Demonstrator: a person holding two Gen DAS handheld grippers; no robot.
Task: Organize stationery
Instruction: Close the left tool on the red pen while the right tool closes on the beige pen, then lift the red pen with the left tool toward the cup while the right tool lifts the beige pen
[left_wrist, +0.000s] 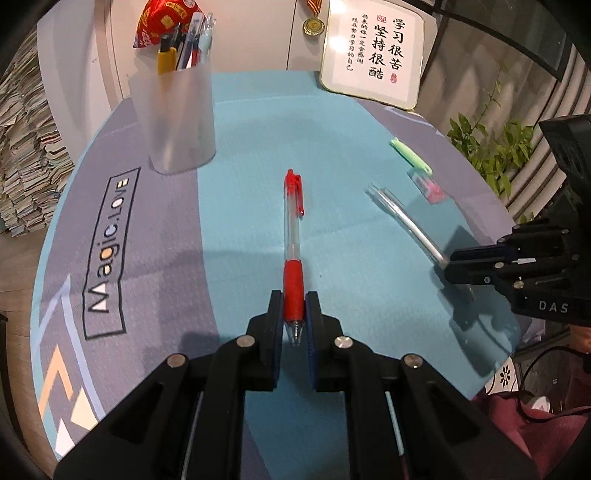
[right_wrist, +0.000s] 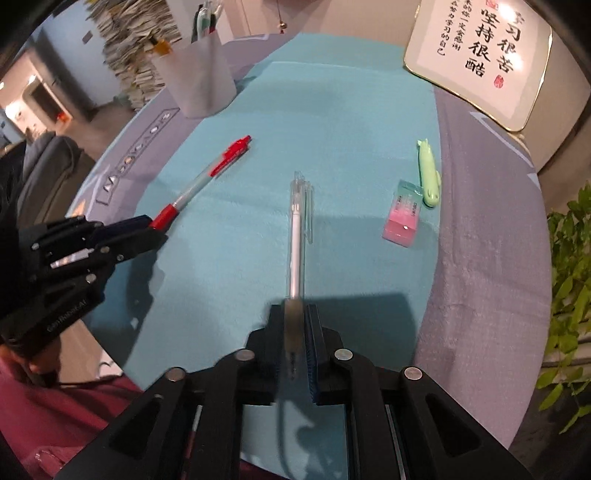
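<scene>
Here, left gripper (left_wrist: 294, 310) clamped on red pen (left_wrist: 293, 236), barrel pointing twelve o'clock on teal mat (left_wrist: 332, 147). Right gripper (right_wrist: 294, 325) clamped on clear pen (right_wrist: 296, 236). Pen cup (left_wrist: 177, 118) at eleven o'clock; open mat between. Eraser (right_wrist: 402, 212) at two o'clock, near the teal edge.

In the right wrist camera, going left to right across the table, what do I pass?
Left gripper → red pen → clear pen → pink eraser → green highlighter.
</scene>
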